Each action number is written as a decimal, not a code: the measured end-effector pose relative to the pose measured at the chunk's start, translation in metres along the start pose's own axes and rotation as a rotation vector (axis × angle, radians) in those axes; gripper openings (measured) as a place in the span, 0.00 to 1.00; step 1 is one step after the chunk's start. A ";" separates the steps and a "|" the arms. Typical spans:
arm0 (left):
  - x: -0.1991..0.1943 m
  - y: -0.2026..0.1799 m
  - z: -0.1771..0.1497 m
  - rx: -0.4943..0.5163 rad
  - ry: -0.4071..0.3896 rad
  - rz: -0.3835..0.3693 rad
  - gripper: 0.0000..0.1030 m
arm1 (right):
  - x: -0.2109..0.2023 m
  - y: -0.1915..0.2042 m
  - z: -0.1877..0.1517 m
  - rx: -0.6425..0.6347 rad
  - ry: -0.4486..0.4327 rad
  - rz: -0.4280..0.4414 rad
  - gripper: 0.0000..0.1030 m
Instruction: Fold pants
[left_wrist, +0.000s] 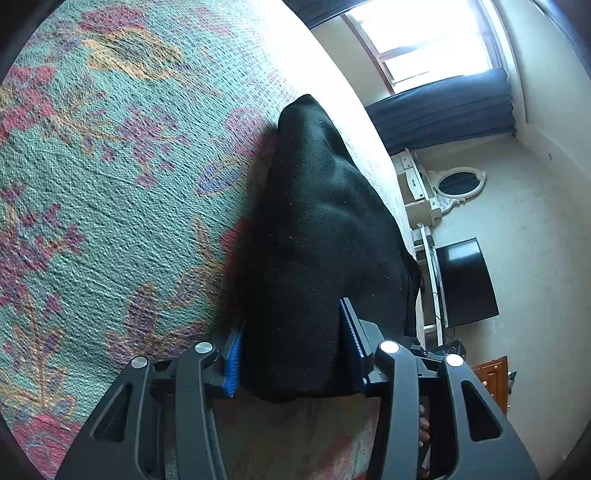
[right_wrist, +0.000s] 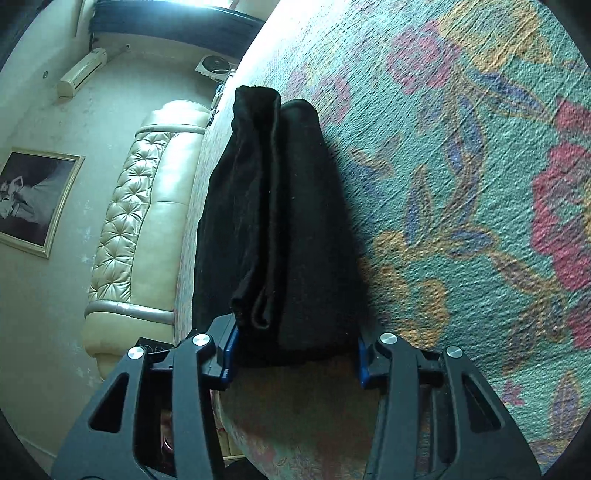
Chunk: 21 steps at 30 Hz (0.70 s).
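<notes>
The bedspread (left_wrist: 92, 184) bears the pants (left_wrist: 317, 240), already folded into a narrow stack, so the task looks nearly complete. Left gripper (left_wrist: 291, 354) and right gripper (right_wrist: 295, 350) stand wide, straddling the stack's ends without clamping.

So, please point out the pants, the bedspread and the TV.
pants (left_wrist: 317, 236), left wrist view, on the broad top surface of the black fabric.
bedspread (left_wrist: 110, 192), left wrist view, on bare green floral cloth.
TV (left_wrist: 465, 284), left wrist view, on the dark screen.
</notes>
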<state>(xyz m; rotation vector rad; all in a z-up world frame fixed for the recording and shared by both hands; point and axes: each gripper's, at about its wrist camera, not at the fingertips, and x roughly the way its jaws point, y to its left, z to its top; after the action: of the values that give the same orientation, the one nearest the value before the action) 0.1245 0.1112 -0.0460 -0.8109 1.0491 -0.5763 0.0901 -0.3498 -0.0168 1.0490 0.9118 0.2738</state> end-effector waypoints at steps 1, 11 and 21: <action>0.000 -0.001 -0.001 0.009 -0.003 0.006 0.40 | 0.000 0.001 0.000 -0.002 -0.003 -0.002 0.44; -0.003 -0.019 -0.006 0.069 -0.024 0.100 0.31 | -0.010 -0.004 -0.006 0.018 -0.040 0.026 0.38; -0.010 -0.018 -0.016 0.050 -0.017 0.120 0.31 | -0.018 0.000 -0.014 0.015 -0.042 0.027 0.37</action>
<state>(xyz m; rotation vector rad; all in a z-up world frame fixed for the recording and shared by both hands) 0.1049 0.1033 -0.0303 -0.7028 1.0558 -0.4914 0.0678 -0.3519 -0.0101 1.0780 0.8635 0.2661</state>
